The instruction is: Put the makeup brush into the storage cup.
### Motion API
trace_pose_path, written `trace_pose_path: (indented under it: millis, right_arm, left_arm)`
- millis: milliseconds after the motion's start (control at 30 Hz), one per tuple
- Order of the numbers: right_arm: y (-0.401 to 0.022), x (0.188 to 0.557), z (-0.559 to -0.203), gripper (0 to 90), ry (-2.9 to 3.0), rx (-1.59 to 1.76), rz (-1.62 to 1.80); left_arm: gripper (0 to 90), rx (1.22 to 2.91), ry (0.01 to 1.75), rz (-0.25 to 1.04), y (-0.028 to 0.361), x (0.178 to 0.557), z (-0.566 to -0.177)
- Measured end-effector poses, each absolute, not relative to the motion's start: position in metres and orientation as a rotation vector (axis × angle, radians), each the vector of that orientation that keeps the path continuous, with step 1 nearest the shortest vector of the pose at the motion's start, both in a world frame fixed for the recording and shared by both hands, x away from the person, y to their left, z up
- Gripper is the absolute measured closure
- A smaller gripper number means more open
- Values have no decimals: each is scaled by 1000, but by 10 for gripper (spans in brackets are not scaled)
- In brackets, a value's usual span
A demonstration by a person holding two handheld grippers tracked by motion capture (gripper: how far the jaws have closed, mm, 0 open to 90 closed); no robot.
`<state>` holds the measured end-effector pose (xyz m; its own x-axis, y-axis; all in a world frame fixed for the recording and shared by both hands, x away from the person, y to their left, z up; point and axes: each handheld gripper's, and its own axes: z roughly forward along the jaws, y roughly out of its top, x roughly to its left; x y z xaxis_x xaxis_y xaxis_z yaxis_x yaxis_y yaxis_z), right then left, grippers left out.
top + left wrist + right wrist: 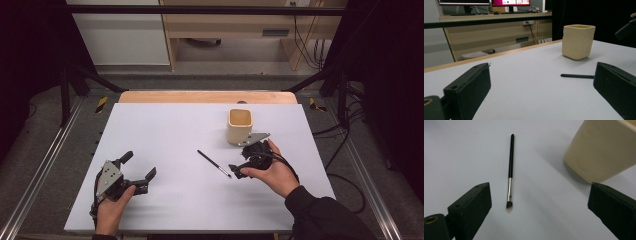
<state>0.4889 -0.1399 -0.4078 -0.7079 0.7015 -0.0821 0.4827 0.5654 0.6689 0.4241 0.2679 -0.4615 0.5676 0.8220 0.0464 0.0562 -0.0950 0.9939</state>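
On the white table [165,130], just left of the cream cup [240,126], a black brush [510,170] lies flat. Both jaws of the right gripper [239,169] are held wide apart near its bristles; the handle should be straddled squarely before closing.

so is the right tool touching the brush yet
Apart. In the right gripper view the brush lies flat on the table, with bare surface between it and both open jaws of the right tool.
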Motion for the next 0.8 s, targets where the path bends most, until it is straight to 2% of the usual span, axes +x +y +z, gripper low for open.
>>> trace_pose_path:
  millis: [800]
  right_arm:
    - [-109, 501, -430, 79, 2547, 982, 837]
  left_arm:
    - [11, 1553, 766, 765, 268, 425, -461]
